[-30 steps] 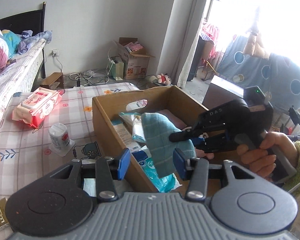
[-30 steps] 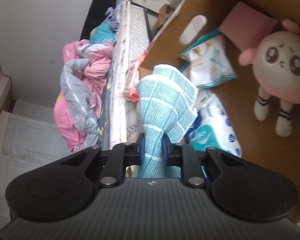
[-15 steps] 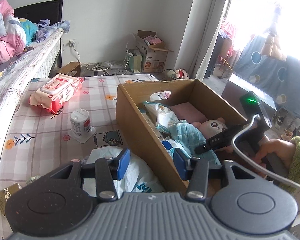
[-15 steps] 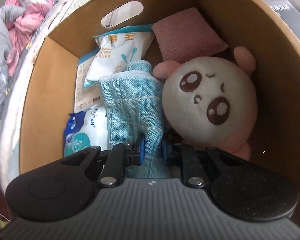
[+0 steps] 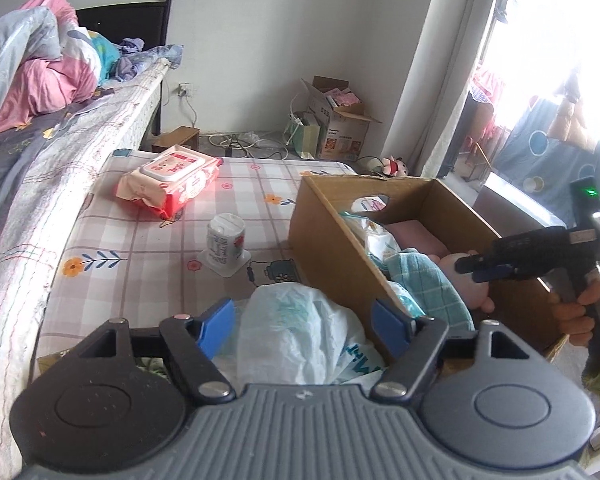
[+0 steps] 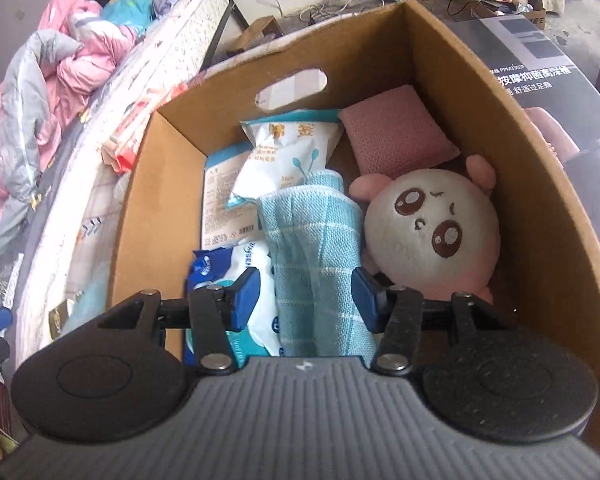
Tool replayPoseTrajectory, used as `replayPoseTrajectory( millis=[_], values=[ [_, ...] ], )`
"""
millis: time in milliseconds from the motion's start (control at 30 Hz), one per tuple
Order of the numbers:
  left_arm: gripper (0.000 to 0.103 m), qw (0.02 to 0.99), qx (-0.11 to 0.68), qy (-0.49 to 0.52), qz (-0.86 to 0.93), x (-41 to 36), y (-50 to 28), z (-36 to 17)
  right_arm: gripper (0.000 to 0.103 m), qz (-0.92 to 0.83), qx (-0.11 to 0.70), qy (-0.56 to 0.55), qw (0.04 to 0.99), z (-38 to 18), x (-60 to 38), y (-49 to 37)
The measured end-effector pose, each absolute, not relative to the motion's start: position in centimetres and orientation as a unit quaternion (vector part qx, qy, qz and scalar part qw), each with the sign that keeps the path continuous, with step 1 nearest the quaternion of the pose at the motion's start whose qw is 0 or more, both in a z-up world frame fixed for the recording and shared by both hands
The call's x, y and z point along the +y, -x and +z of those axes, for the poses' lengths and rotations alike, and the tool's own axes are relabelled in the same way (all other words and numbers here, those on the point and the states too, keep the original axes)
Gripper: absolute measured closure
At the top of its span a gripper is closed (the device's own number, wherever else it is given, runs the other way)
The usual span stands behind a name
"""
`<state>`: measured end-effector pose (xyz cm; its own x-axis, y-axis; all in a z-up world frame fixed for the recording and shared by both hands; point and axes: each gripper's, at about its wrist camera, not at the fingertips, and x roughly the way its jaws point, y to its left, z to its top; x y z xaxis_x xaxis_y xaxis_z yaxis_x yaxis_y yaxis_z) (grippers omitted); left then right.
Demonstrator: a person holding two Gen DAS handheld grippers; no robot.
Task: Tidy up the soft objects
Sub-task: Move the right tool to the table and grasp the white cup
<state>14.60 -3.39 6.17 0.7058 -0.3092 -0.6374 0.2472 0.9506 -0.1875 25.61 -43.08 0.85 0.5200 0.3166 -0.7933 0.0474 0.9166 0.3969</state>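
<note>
Teal checked cloth (image 6: 320, 256) lies inside the cardboard box (image 6: 540, 184), between a wet-wipes pack (image 6: 252, 284) and a round plush doll (image 6: 432, 228). Right gripper (image 6: 305, 295) spread wide around it; left gripper (image 5: 303, 325) spread above a white plastic bag (image 5: 296, 336).

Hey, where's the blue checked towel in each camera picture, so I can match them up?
Left wrist view: the towel lies inside the cardboard box, right of centre, just under the right gripper.
Right wrist view: the towel fills the lower middle, between the open fingers.
Shared landmark: the plush toy, touching the towel's side in the right wrist view.
</note>
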Motion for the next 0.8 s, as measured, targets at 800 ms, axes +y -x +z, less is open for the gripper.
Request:
replayPoseTrajectory(
  millis=[800],
  values=[
    [0.019,0.934,0.348,0.069,-0.047,6.5,-12.1,3.4,0.042,0.267,0.462,-0.151,0.832,8.8,-23.9,-23.9]
  ],
)
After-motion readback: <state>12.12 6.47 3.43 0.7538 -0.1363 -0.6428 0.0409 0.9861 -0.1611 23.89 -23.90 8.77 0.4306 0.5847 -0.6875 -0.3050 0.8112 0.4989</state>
